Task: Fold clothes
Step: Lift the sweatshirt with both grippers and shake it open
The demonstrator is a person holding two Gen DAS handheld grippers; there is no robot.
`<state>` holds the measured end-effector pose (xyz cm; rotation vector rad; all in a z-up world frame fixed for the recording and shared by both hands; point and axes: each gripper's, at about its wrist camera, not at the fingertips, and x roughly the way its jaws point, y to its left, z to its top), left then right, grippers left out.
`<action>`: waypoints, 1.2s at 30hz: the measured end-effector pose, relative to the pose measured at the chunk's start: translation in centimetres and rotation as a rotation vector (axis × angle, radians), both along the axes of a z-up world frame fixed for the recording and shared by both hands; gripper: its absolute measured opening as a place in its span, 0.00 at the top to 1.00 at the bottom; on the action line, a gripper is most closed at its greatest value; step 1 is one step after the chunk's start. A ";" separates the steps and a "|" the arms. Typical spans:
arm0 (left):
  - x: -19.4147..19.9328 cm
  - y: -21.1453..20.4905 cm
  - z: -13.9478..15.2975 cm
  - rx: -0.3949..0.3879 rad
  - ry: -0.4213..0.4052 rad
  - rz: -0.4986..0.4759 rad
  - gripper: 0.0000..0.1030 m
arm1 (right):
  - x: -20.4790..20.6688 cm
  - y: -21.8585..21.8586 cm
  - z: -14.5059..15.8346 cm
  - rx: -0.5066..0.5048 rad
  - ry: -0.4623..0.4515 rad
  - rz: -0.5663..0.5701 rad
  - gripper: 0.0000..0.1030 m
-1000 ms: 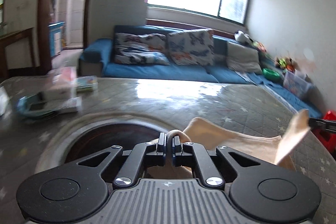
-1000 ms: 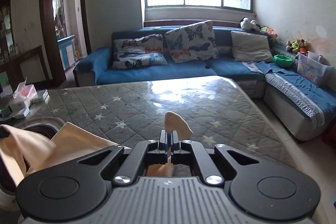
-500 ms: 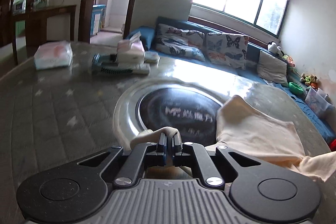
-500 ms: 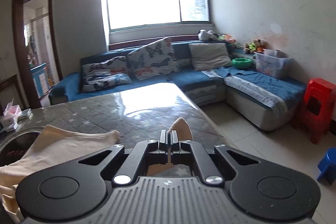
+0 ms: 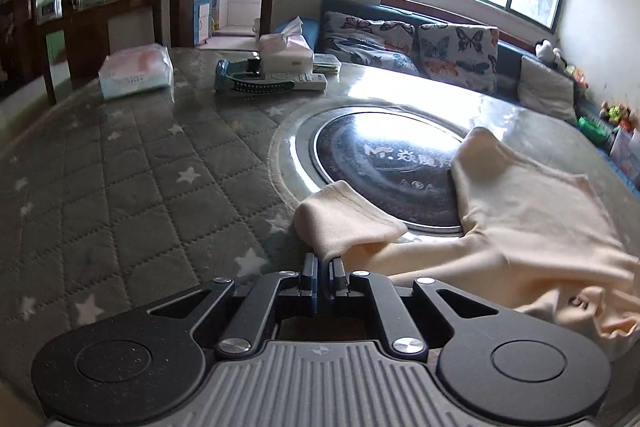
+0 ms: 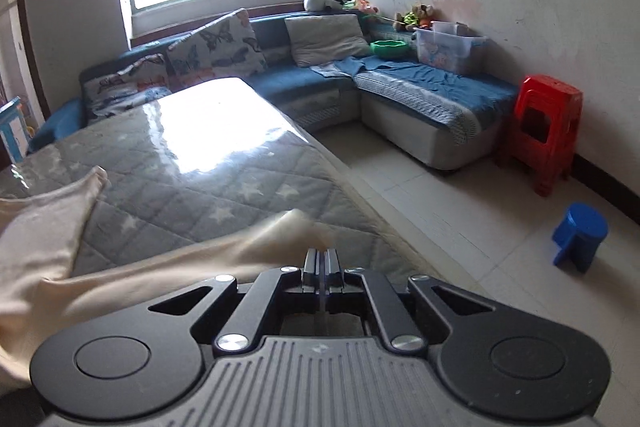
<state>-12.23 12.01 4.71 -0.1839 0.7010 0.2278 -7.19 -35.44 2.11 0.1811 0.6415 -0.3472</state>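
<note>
Cream garment [image 5: 528, 211] spread on quilted surface [image 5: 120, 187], lower right of left view. Left gripper [image 5: 324, 269] jaws nearly closed, pinching a sleeve end; right gripper [image 6: 321, 259] jaws closed on opposite edge, likely stretching cloth flat for folding.

One cream garment [image 5: 528, 223] lies on one quilted bench [image 5: 120, 187] with one round inset cooktop [image 5: 384, 163]. The bench carries one tissue box [image 5: 285, 51], one wipes pack [image 5: 136, 70] and one remote [image 5: 292, 82]. Two butterfly cushions [image 5: 458, 53], one red stool stack [image 6: 546, 131], one blue stool [image 6: 580, 237].
</note>
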 end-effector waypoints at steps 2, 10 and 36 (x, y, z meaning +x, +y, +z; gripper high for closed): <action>-0.1 0.2 0.2 0.001 0.004 -0.009 0.90 | -0.4 -0.4 -0.2 -0.002 0.021 -0.017 0.98; -0.6 0.1 1.2 0.031 -0.015 -0.028 0.79 | 0.6 0.4 -0.1 0.014 0.005 0.070 0.91; 0.5 -11.3 2.3 -0.038 -0.086 -0.533 0.78 | 1.9 8.6 4.0 -0.026 0.042 0.480 0.79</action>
